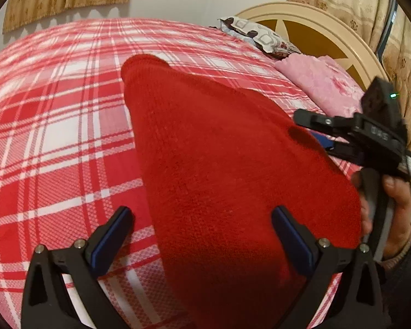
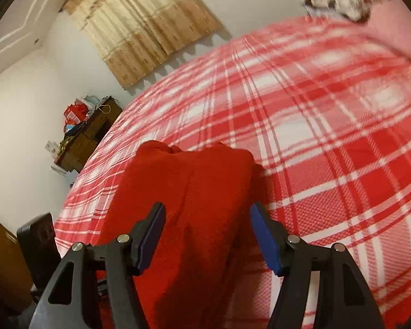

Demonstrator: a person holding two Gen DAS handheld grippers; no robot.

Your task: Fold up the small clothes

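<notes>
A red knitted garment [image 1: 219,164] lies lengthwise on the red-and-white plaid bedspread [image 1: 54,137]. Its narrow end points away from me. My left gripper [image 1: 202,219] hovers open over its near wide part, with one finger beside the cloth and the other above it. At the garment's right edge a hand holds my right gripper [image 1: 312,131], its tips at the cloth. In the right wrist view the garment [image 2: 194,197] runs between and below the spread fingers of the right gripper [image 2: 207,219], which stands open. The pads do not press on the cloth.
A pink folded cloth [image 1: 320,82] and a patterned pillow [image 1: 260,37] lie by the cream headboard [image 1: 328,27]. A cluttered wooden cabinet [image 2: 87,134] stands beside the bed's far side. Curtains hang on the wall [image 2: 139,27]. Plaid bedspread extends left and right of the garment.
</notes>
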